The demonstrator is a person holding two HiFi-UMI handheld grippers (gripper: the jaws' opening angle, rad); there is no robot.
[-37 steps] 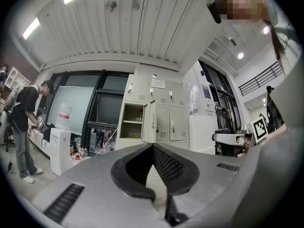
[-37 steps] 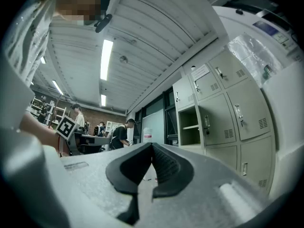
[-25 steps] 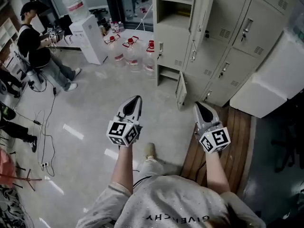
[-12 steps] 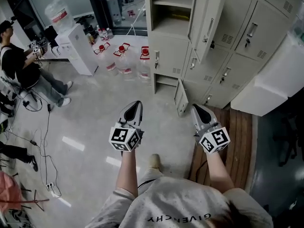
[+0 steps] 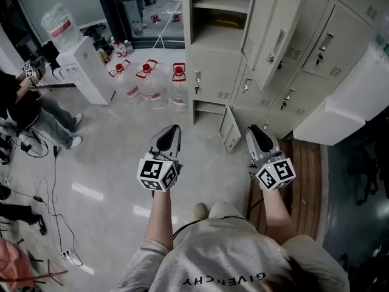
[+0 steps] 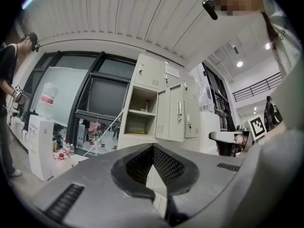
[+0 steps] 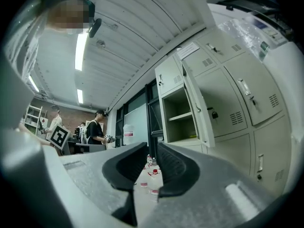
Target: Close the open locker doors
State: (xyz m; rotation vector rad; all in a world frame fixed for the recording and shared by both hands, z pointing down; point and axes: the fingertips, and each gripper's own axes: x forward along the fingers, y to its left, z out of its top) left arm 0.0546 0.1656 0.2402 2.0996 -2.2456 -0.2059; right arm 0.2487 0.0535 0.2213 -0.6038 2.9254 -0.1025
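Grey lockers (image 5: 316,47) fill the upper right of the head view. One tall upper door (image 5: 276,35) stands open beside an open shelved compartment (image 5: 216,17). A small bottom door (image 5: 230,128) hangs ajar near the floor. My left gripper (image 5: 174,129) is held out over the floor, shut and empty, short of the lockers. My right gripper (image 5: 251,130) points at the low door without touching it; its jaws are opening with nothing between them. The open door (image 6: 175,112) shows ahead in the left gripper view and again as the open door (image 7: 197,103) in the right gripper view.
Several big water bottles (image 5: 149,78) stand on the floor left of the lockers, beside a white water dispenser (image 5: 82,59). A person (image 5: 27,99) stands at far left with cables (image 5: 55,181) on the floor. A wooden platform (image 5: 304,175) and a white cabinet (image 5: 346,102) lie at the right.
The head view has drawn nearer to the lockers, and the person at left has slid toward the frame's edge. Both grippers keep about the same place in view.
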